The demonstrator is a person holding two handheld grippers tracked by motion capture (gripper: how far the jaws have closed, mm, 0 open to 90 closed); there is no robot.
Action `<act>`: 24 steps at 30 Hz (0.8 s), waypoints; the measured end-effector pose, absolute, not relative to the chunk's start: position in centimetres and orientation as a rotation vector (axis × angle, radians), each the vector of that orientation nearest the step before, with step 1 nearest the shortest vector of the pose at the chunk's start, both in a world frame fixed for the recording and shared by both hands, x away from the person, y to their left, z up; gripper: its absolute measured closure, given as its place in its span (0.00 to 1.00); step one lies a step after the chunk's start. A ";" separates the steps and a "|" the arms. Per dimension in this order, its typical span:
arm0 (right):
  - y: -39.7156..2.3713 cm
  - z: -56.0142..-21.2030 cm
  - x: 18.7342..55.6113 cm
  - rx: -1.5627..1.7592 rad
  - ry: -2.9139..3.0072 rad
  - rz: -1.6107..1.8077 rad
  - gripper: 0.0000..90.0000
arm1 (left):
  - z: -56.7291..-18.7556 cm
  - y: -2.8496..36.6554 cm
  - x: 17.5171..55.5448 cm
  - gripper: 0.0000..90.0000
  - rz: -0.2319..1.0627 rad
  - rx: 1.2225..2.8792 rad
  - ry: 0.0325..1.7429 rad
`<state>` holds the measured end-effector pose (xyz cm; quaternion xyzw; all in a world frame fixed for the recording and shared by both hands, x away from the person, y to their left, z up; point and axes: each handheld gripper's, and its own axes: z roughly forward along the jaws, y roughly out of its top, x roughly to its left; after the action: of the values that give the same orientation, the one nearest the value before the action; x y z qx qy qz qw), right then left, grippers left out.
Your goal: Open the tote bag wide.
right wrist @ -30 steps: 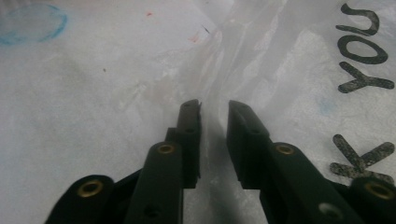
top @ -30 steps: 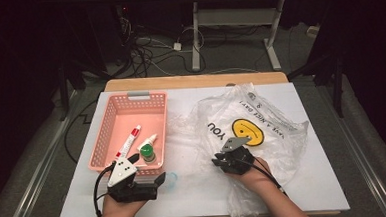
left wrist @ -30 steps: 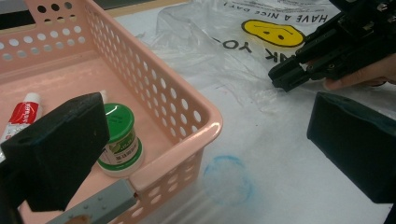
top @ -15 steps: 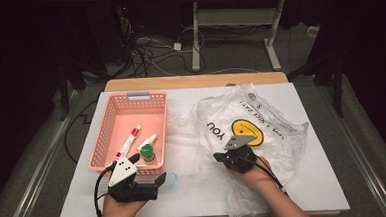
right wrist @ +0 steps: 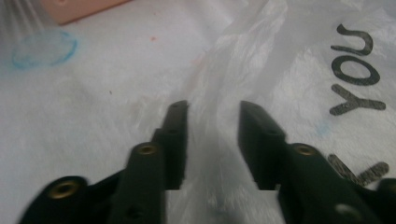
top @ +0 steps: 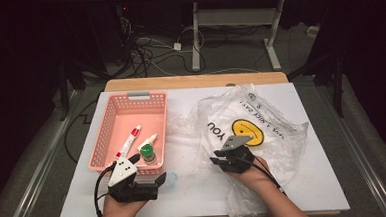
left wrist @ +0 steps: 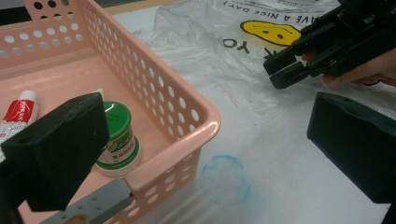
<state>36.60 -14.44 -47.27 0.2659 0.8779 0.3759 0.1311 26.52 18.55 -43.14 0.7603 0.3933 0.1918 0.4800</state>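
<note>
- High view: the plastic bag (top: 252, 130) lies crumpled on the right half of the white table (top: 195, 193), with the pink basket (top: 112, 117) at the left. The right gripper (top: 215, 161) sits at the bag's near left edge. The left gripper (top: 160, 180) rests just near of the basket.
- Left gripper view: its 2 jaws stand wide apart and hold nothing. Between them lie bare table and a faint blue ring (left wrist: 223, 178). A green-lidded jar (left wrist: 117, 140) and a red-and-white tube (left wrist: 18, 114) lie in the basket, both partly cut off by the jaw.
- Right gripper view: the jaws have just been opening and now stand partly apart with a raised fold of the bag between them, not pressed. Judged, this is the step of taking hold of the bag's edge; next they must close squarely on the film. The picture is blurred, so whether the film touches a pad is unclear.
</note>
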 end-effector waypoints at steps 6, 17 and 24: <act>-13.2 -47.3 37.0 0.791 2.543 1.103 0.41 | -43.2 18.5 26.5 0.00 0.465 1.854 0.960; -13.1 -48.0 37.5 0.815 2.551 1.046 0.75 | -43.1 18.6 26.4 0.00 0.466 1.856 0.956; -13.5 -48.0 37.5 0.799 2.537 1.055 0.98 | -43.1 18.6 26.4 0.00 0.466 1.857 0.955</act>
<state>37.51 -13.46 -47.97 0.2766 0.8780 0.3649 0.1395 26.38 18.57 -43.11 0.7611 0.3915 0.1912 0.4805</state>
